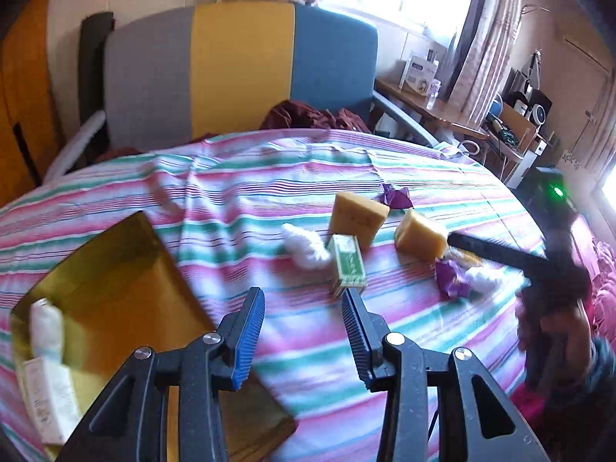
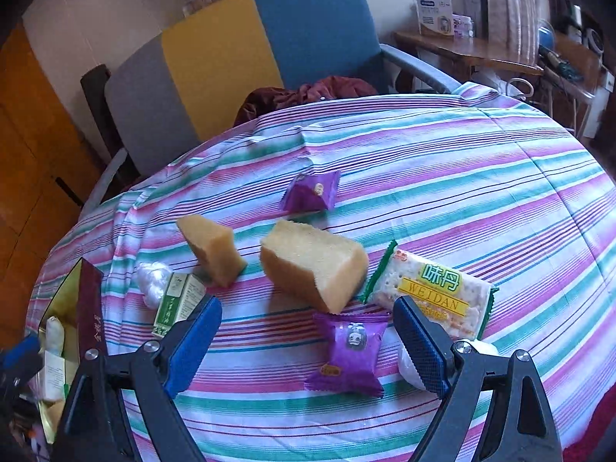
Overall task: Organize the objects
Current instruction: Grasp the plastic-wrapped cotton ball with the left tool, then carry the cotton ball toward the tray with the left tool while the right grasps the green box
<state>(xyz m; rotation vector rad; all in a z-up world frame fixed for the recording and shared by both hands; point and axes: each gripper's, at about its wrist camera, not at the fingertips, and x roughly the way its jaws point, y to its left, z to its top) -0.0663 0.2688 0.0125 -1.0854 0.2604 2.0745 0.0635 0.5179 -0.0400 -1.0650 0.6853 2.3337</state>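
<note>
"WEIDAN" on cracker pkt (image 2: 431, 296)

two sponge blocks (image 2: 313, 263) (image 2: 211, 248), two purple candy packets (image 2: 348, 354) (image 2: 311, 192), one cracker pack (image 2: 431, 294), one green box (image 2: 179, 302), two cotton balls (image 2: 152, 277) (image 1: 306, 244)

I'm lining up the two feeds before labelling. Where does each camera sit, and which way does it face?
Left wrist: on the left gripper, looking down along its empty fingers over the striped cloth at the green box; the right gripper and the hand holding it show.
Right wrist: on the right gripper, fingers wide apart above a purple packet.
Shared: both sponge blocks, green box, gold tray.
</note>
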